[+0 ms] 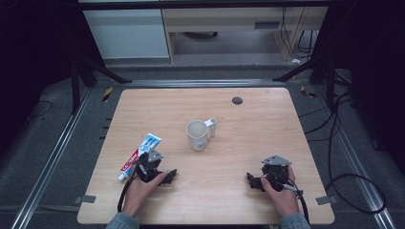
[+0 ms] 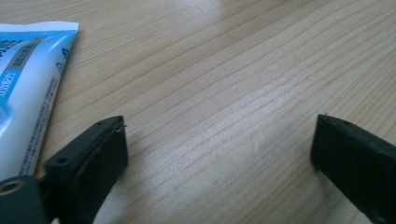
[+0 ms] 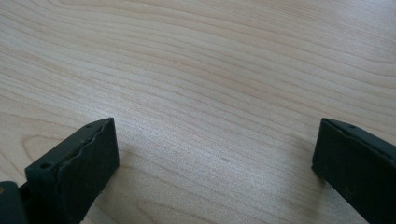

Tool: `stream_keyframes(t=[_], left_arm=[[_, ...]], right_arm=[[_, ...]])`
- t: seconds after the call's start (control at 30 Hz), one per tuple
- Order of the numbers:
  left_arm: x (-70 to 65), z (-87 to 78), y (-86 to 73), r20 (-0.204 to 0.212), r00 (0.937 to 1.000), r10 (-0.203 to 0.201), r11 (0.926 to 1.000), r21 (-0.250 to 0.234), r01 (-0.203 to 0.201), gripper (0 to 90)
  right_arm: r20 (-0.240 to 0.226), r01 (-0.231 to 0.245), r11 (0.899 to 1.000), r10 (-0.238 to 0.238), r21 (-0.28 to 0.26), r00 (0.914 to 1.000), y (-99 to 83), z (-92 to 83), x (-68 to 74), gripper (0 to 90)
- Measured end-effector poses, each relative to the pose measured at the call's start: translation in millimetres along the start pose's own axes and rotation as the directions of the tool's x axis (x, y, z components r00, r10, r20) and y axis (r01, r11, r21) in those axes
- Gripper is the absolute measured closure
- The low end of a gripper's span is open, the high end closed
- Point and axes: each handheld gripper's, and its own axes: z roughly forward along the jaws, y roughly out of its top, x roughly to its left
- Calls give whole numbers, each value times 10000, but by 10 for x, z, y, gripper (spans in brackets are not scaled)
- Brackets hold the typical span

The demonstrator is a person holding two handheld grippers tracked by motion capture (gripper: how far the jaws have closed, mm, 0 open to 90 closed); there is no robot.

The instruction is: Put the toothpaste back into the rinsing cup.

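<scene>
A toothpaste tube (image 1: pixel 140 156), white, blue and red, lies on the wooden table (image 1: pixel 248 138) at the front left. My left gripper (image 1: pixel 165 175) rests on the table just right of the tube, held by a hand. Its jaws stand wide open over bare wood (image 2: pixel 219 130), with the tube (image 2: pixel 28 93) off to their left. A white mug (image 1: pixel 197 135) stands upright near the table's middle, its handle to the right. My right gripper (image 1: pixel 254 181) rests at the front right in the other hand. Its jaws are open too, nothing between them (image 3: pixel 217 135).
A small dark round grommet (image 1: pixel 237 100) sits in the tabletop at the back. Metal frame rails and cables (image 1: pixel 344 157) run along both sides of the table. A pale cabinet (image 1: pixel 126 33) stands beyond the far edge.
</scene>
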Motion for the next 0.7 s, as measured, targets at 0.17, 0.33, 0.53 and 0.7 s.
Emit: stream_keyframes(t=[0.17,0.33,0.53,0.7], left_arm=[[14,-198,149,27,10000,82,9995,318,-83,66],[111,-383,277,397,9991,-138,9990,422,121,91],[435,-598,458,-158,9982,-575,9931,1018,588,146],[655,-663,548,-496,9975,-495,9849,1633,570,159]], right_arm=[[-50,-46,10000,46,22,10000,14,9,1,5],[-48,-8,10000,8,7,10000,25,22,0,5],[-27,39,10000,-39,-1,10000,26,27,-2,5],[-26,35,10000,-35,-3,10000,26,27,-1,5]])
